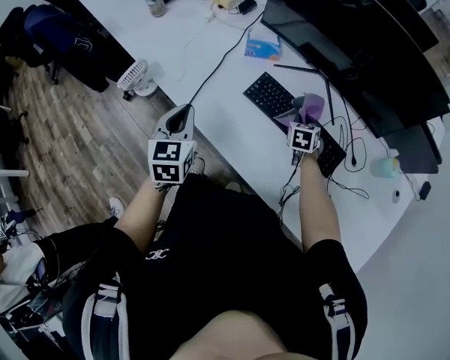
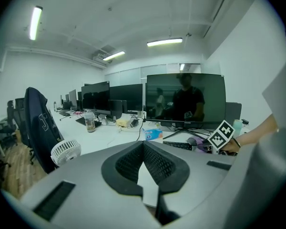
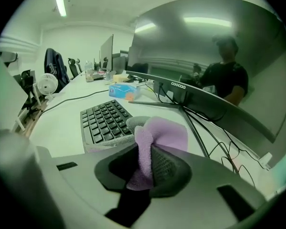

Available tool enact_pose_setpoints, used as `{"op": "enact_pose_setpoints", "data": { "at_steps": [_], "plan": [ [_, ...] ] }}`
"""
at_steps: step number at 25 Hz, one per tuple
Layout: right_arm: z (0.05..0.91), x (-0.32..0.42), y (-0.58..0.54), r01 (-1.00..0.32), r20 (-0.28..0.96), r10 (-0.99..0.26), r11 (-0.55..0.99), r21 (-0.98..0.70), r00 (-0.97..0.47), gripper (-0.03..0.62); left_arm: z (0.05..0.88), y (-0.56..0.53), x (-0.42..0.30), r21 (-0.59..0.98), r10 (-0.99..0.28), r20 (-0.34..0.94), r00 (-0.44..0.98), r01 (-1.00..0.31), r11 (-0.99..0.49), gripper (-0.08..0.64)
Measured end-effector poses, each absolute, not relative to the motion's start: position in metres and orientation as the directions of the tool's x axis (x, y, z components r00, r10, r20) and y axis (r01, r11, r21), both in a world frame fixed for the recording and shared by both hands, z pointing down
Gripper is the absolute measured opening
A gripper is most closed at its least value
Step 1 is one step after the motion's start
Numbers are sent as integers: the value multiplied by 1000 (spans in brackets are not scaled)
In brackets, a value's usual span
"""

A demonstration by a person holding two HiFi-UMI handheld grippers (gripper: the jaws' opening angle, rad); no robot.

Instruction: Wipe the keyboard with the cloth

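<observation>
Right gripper (image 3: 145,159) is clamped on the purple cloth (image 3: 158,131), which bunches up out of the jaws and hangs over the keyboard (image 3: 104,120) at its near end. In the head view that's about 1 o'clock from the person, on the white bench (image 1: 210,118). Left gripper (image 2: 144,149) sits jaws together, nothing in them, at 11 o'clock off the bench edge.

The wipe looks barely begun. Best play, I'd say: hold the clamp firm, lower until the loose fold lies flat on the keys, then sweep along the rows towards 10 o'clock with light pressure so the keyboard doesn't skid. Mind the cables (image 1: 352,152) at 3 o'clock.
</observation>
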State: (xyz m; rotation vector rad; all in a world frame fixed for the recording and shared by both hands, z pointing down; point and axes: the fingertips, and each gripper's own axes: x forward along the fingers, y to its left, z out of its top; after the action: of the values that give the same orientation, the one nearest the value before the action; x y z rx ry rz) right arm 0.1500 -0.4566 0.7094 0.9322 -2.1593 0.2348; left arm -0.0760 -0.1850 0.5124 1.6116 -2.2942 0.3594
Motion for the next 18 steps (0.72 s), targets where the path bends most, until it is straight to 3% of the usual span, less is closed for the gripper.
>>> {"op": "enact_pose_setpoints", "data": {
  "at_steps": [18],
  "plan": [
    [707, 32, -460, -574, 715, -489, 805, 149, -500, 87, 499, -159, -147, -43, -814, 402, -419, -897, 440, 14]
  ]
}}
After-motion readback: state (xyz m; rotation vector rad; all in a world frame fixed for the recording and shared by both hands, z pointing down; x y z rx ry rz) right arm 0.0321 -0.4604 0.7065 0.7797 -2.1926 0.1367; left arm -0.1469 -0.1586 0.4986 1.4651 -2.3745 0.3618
